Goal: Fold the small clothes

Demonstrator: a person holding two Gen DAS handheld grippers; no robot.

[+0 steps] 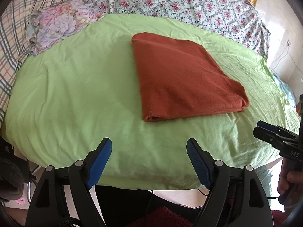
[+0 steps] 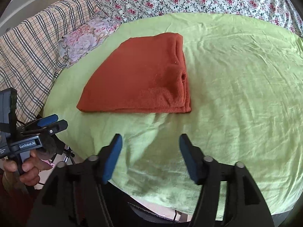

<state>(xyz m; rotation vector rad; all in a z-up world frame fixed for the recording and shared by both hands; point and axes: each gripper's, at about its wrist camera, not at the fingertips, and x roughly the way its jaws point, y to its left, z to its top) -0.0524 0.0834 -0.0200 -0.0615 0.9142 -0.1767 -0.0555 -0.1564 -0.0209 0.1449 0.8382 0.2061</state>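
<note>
I have two grippers, one in each hand. My left gripper (image 1: 149, 147) has its two blue fingers (image 1: 99, 162) spread wide, with nothing between them. My right gripper (image 2: 150, 143) is spread wide too, and it holds nothing. Both hang over the near edge of the green sheet (image 1: 75, 87).

There is one rust-red cloth (image 1: 181, 75). It is folded flat and lies on the green sheet, at twelve o'clock from my left gripper and at about eleven o'clock from my right one. No finger touches it.

I count one flowery pillow (image 1: 56, 26) at about ten o'clock, one checked blanket (image 2: 28, 47) beside it, and one flowered bedspread (image 1: 180, 1) far back at twelve o'clock.
</note>
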